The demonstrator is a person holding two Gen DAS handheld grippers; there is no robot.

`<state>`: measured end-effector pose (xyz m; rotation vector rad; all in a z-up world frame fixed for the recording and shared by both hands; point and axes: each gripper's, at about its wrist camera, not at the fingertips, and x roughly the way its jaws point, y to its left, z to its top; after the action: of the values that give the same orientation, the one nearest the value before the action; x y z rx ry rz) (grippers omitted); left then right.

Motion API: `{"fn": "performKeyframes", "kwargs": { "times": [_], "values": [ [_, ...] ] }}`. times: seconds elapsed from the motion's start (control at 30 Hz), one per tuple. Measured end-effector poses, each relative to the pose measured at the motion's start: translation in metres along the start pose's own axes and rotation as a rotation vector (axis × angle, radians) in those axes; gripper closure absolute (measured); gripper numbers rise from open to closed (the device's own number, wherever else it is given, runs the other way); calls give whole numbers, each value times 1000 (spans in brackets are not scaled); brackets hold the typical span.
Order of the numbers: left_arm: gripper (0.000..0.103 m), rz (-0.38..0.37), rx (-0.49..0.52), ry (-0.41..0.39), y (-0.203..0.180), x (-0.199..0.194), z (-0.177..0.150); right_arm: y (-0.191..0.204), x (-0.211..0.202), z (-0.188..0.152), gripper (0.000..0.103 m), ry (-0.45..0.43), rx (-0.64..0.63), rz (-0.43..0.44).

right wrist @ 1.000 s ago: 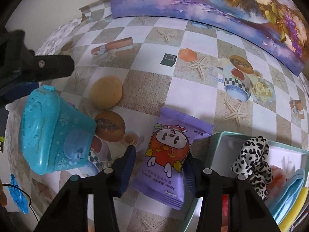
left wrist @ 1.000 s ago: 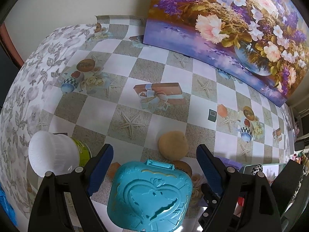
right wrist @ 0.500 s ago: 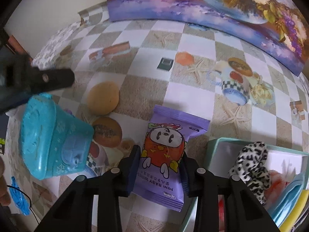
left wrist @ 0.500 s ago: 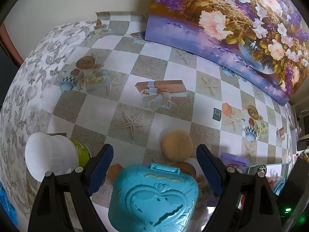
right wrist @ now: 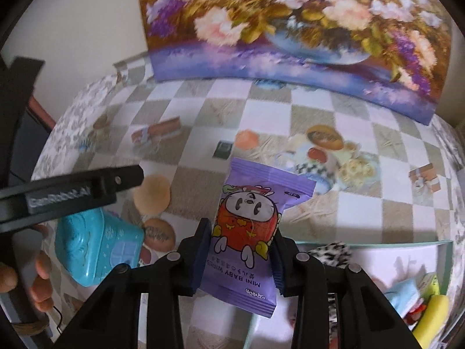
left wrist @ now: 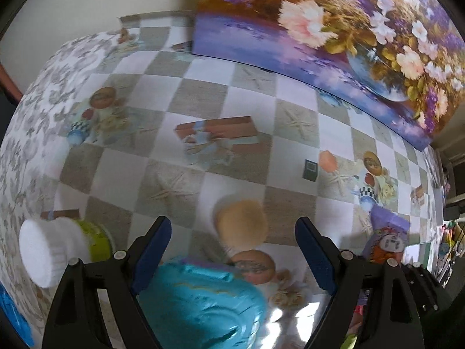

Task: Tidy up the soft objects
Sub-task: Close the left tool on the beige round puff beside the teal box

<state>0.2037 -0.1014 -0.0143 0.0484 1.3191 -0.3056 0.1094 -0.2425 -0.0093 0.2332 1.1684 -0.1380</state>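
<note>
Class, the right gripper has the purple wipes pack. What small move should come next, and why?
Probably carry the wipes pack rightward over the teal box before releasing. The right gripper is shut on the pack, which seems lifted off the table. The box sits just to its right, already holding a leopard scrunchie and other soft things.

A checkered cloth printed with starfish, teacups and gift boxes covers the bench [left wrist: 241, 107]. At twelve o'clock a large flower painting [right wrist: 290, 29] stands upright against the pale wall, its lower edge resting on the bench. At nine o'clock in the left wrist view, a green container with a white lid [left wrist: 55, 250] lies tipped on its side. A small dark square [right wrist: 222, 149] sits flat near the centre.
</note>
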Motion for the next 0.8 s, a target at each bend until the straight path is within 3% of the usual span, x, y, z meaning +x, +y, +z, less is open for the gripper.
{"fn": "performKeyframes", "kwargs": {
  "times": [0.13,0.33,0.47,0.63,0.8],
  "values": [
    [25,24,66,41,-14,7,8,-15,-17,4,63,-46,40,6],
    [30,68,138,132,-28,25,15,-32,-28,6,63,-78,77,5],
    [32,87,157,184,-30,38,16,-36,-26,6,63,-71,93,11],
    [46,130,179,240,-29,54,15,-36,-25,5,63,-67,98,16],
    [54,103,174,248,-27,60,14,-37,-24,6,63,-63,98,16]
  ]
}}
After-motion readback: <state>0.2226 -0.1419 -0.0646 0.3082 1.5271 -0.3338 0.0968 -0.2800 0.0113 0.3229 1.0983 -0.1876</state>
